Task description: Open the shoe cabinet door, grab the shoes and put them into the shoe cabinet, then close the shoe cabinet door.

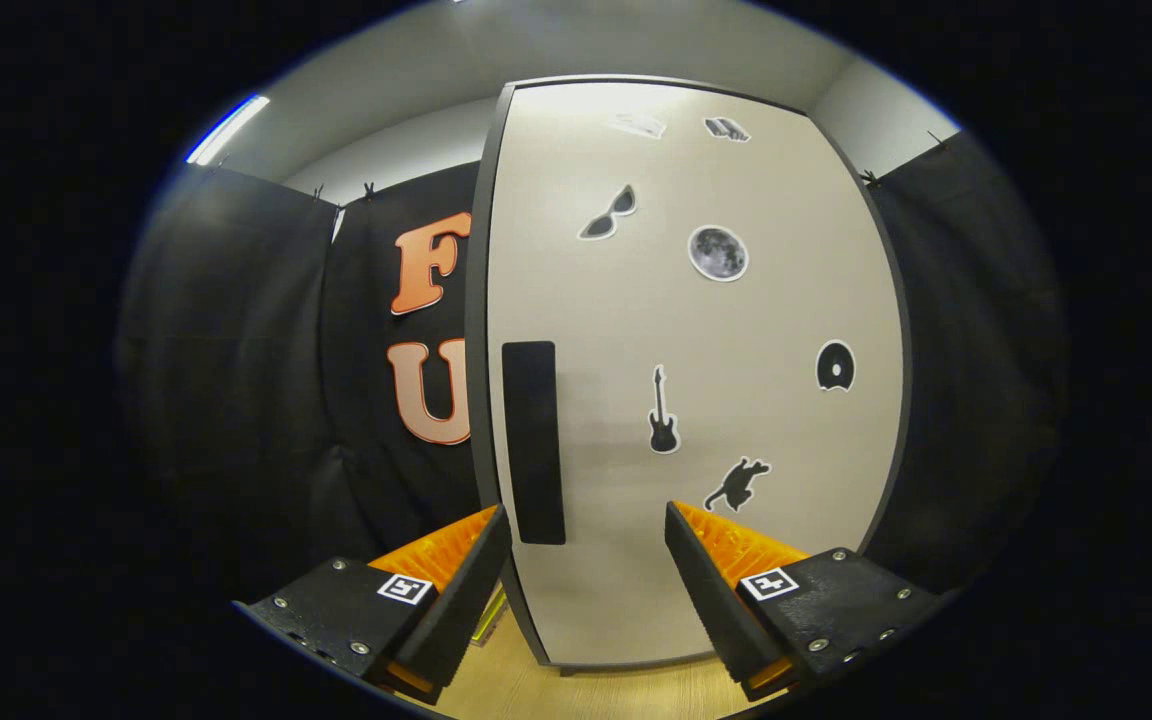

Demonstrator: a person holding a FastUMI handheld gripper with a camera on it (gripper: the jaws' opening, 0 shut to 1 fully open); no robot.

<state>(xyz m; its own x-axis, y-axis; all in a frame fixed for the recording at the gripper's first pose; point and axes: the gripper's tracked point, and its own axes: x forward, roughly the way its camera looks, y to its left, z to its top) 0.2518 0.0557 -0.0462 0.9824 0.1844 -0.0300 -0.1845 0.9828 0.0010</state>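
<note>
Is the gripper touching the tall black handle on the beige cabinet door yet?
Apart. In the gripper view the open gripper frames bare door panel; the tall black handle on the beige cabinet door lies beyond the fingertips, nothing pressed between them.

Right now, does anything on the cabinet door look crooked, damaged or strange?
Nothing stands out. The cabinet door is shut, sits straight in its frame and shows no marks. Its dark handle runs upright along the left edge. The stickers are scattered at mixed angles, which looks deliberate. The tool is open, fingers just in front of the door.

Black cloth walls (236, 350), wooden floor (576, 690), ceiling light (226, 128).
</note>
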